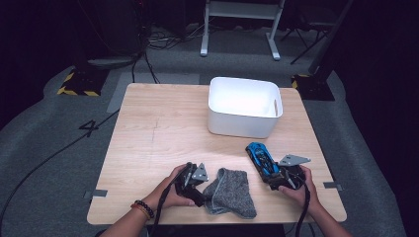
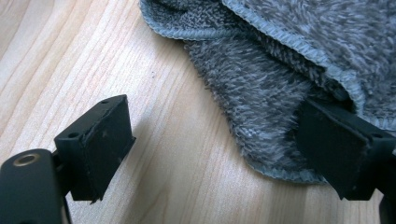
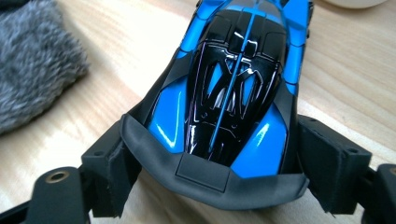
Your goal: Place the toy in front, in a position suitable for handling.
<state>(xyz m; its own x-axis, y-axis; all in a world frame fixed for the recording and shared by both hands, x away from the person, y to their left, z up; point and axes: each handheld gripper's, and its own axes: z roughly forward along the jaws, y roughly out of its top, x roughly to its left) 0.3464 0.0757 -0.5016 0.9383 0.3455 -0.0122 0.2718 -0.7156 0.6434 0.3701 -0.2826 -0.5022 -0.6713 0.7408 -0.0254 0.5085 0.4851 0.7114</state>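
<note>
The blue toy car (image 3: 233, 107) lay on the tabletop (image 1: 163, 128) near its right edge, in front of the white bin (image 1: 244, 106) — your right claw (image 1: 273, 177) clenched on its rear, a pad against each side. Your left claw (image 1: 200, 190) stood released beside the grey cloth (image 2: 289, 70), one pad at its hem.

The toy car's (image 3: 238, 84) front end runs off the right gripper view's top edge, and the grey cloth (image 2: 289, 60) is cropped in the left gripper view.
</note>
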